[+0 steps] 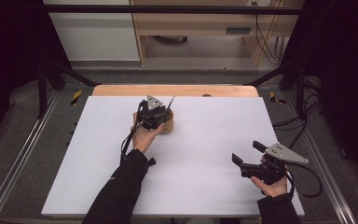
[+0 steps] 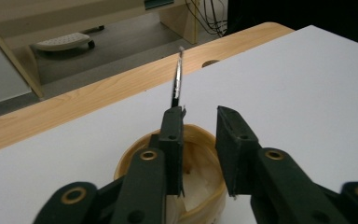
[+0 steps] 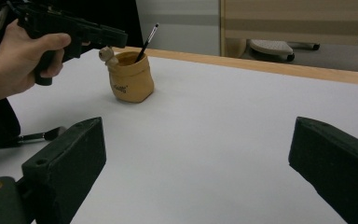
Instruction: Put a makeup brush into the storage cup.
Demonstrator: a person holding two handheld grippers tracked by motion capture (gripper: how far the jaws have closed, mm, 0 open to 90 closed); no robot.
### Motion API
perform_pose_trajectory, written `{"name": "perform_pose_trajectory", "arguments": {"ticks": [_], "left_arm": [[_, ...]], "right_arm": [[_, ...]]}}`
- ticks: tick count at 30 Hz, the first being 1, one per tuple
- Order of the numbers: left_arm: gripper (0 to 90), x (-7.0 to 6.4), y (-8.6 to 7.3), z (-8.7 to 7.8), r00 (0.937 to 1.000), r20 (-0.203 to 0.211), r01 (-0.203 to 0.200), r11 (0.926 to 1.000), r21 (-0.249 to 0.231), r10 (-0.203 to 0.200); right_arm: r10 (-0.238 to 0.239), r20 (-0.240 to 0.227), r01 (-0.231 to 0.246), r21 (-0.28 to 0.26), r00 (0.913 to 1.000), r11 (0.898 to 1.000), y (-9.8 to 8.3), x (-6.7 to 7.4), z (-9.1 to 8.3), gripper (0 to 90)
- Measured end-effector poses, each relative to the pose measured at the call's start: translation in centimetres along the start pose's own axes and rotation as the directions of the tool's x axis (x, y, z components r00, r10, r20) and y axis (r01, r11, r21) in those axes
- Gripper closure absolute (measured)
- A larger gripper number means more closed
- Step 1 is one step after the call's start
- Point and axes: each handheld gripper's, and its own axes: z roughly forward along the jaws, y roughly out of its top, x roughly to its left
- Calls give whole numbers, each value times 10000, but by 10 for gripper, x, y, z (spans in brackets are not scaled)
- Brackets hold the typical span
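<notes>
Hovering left gripper (image 1: 154, 113) over pot (image 3: 129, 77), upper centre of desk (image 1: 205, 140), jaws narrowly parted, gripping nothing; brush (image 2: 177, 84) leaning beyond left jaw. Idling right gripper (image 1: 247, 153) wide, lower right.

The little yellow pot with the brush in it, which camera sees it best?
The right gripper view: the yellow pot stands whole, side-on, brush leaning out. The left gripper view looks into its mouth behind the jaws; in the high view the left gripper covers most of it.
</notes>
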Motion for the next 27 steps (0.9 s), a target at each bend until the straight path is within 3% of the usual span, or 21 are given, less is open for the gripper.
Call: {"name": "perform_pose_trajectory", "arguments": {"ticks": [5,15,19,27], "left_arm": [[589,2,3,-21,9996,194,220,9990,-382,-212],[470,7,2,-63,9979,625,247,9959,-875,-193],[420,7,-1,-75,9957,929,155,9951,-978,-64],[343,4,-11,-95,9937,1112,-25,9929,-1188,158]], "right_arm": [[-22,-22,22,-8,10000,10000,1,1,0,45],[-75,-9,75,-30,10000,10000,2,2,-1,45],[-47,1,47,-40,10000,10000,1,1,-1,44],[-13,15,13,-74,10000,10000,2,1,-1,44]]}}
